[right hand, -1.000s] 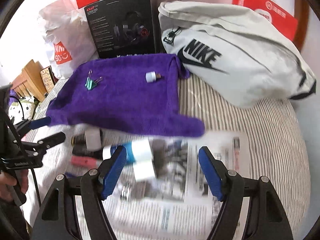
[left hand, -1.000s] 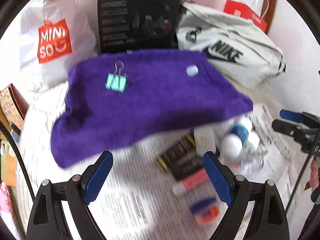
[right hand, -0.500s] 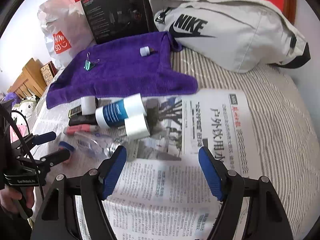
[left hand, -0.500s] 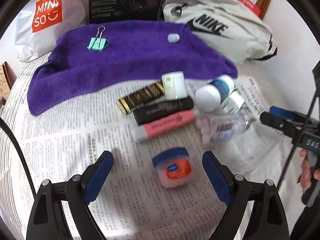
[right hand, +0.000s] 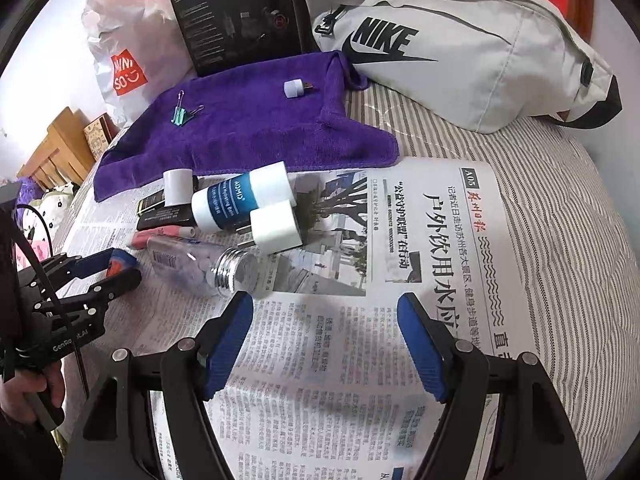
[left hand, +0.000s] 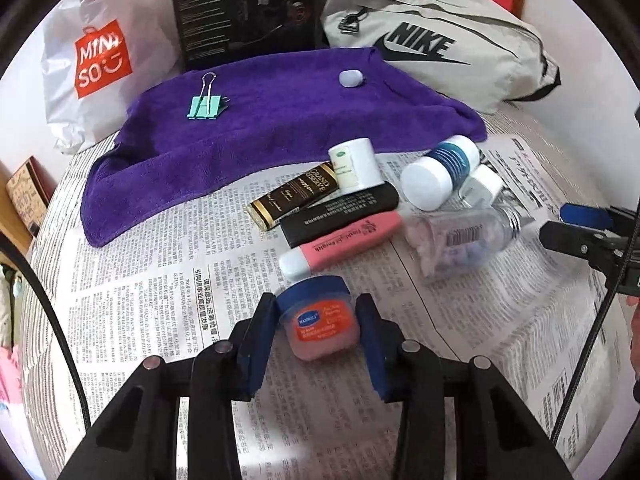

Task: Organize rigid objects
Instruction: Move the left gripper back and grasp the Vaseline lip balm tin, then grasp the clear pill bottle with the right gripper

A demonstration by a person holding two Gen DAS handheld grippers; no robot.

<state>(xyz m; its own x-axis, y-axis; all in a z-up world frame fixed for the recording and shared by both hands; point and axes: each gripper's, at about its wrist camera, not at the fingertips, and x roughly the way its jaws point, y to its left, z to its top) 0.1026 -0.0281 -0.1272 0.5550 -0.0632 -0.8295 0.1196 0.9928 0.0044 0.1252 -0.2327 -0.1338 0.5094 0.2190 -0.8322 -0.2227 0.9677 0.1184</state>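
Blue pads of our left gripper [left hand: 318, 330] pinched the jar [left hand: 319, 318] on the newspaper [left hand: 160, 272]; our right gripper [right hand: 325, 346] hung spread. Next we judged: lift it onto the cloth [left hand: 280, 120].

I'm counting one blue-lidded jar [left hand: 318, 320], three tubes [left hand: 340, 240], two white-capped bottles [left hand: 438, 172], one clear bottle [right hand: 200, 266], one binder clip [left hand: 205, 106], one purple towel [left hand: 248, 136], two grippers [right hand: 324, 344].
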